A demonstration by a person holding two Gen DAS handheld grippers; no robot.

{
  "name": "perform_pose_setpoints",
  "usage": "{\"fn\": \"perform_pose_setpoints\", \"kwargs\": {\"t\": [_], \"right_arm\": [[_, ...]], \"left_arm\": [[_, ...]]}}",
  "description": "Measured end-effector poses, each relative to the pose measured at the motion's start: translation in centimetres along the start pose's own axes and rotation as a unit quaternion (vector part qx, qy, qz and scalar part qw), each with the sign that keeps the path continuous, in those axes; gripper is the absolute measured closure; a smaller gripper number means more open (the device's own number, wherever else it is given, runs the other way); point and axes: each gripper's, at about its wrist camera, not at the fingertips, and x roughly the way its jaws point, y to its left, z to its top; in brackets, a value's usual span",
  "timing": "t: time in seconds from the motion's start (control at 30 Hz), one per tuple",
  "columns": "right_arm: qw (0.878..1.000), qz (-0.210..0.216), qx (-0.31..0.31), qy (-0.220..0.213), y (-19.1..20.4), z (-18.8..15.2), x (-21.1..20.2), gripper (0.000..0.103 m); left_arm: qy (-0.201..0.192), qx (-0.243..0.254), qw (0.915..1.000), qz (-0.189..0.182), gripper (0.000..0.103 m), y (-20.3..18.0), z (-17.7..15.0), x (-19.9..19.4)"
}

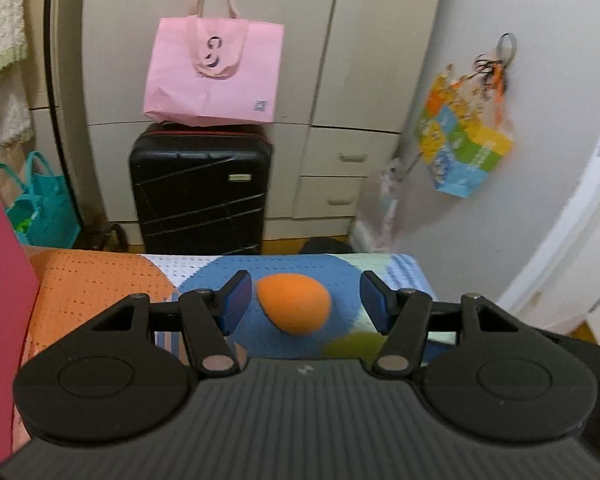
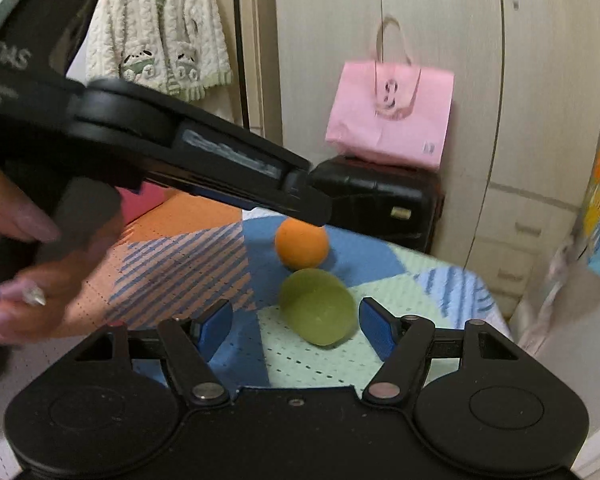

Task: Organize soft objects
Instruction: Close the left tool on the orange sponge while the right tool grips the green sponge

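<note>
My left hand-held gripper [image 1: 303, 300] hangs with its blue pads apart and nothing clamped, the orange sponge egg [image 1: 294, 303] lying on the patchwork surface [image 1: 100, 284] just ahead between them, its long axis slanting across the gap. My right hand-held gripper [image 2: 296, 326], also spread and empty, faces the nearer green cup [image 2: 318, 306], tipped on its side just beside the egg. No container holds either; the cup's inside looks empty.
</note>
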Motion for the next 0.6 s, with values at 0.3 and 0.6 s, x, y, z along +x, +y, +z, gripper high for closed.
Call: {"fn": "perform_pose_setpoints", "kwargs": {"t": [0.3,0.6], "right_arm": [[0.999,-0.009,0.038,0.012,-0.6,-0.5,1.2,0.055],[0.999,-0.028,0.038,0.008,-0.1,-0.7,0.5,0.059]], "left_arm": [[0.034,-0.007,0.9992,0.018,0.045,0.3,-0.3,2.8],[0.037,0.033,0.9985,0.021,0.061,-0.6,-1.1,2.7]]}}
